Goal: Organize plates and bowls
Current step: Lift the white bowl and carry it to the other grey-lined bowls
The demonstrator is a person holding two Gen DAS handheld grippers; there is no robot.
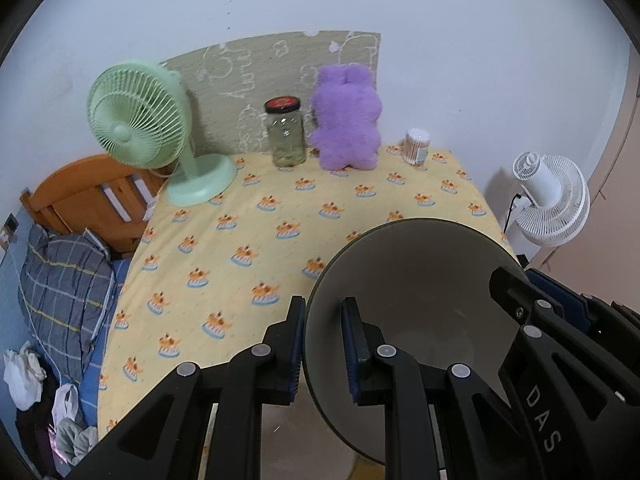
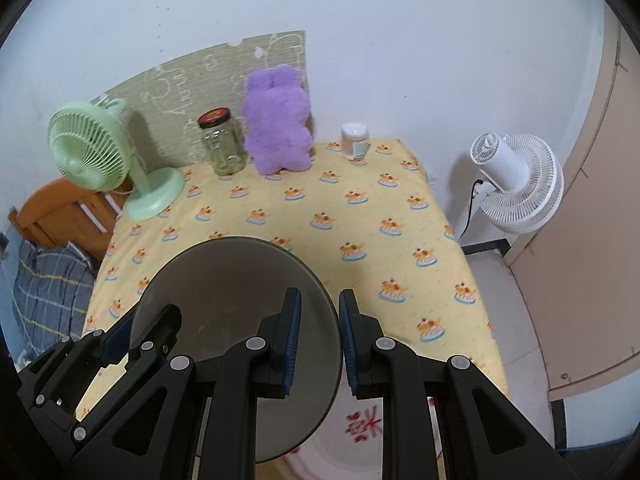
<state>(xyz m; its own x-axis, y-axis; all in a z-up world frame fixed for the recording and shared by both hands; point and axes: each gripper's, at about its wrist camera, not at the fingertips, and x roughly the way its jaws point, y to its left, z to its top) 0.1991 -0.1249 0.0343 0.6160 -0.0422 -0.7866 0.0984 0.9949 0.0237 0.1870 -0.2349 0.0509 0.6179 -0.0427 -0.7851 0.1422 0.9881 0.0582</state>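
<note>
I hold 1 grey bowl (image 1: 420, 304) with both my grippers, up over the yellow worktop (image 1: 248, 240). My left gripper (image 1: 322, 344) has its jaws clamped on the bowl's left rim. My right gripper (image 2: 319, 340) has its jaws clamped on the right rim. Under the bowl, close to me, sits a white plate (image 2: 368, 436) with red marks. Far back stand a green fan (image 1: 140, 120), a glass jar (image 1: 286, 132), a purple plush toy (image 1: 347, 120) and a tub of cotton swabs (image 1: 417, 146).

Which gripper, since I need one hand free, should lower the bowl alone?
Right, probably: like the left gripper, the right gripper holds the bowl rim, but the flowered plate shows just beneath it.
</note>
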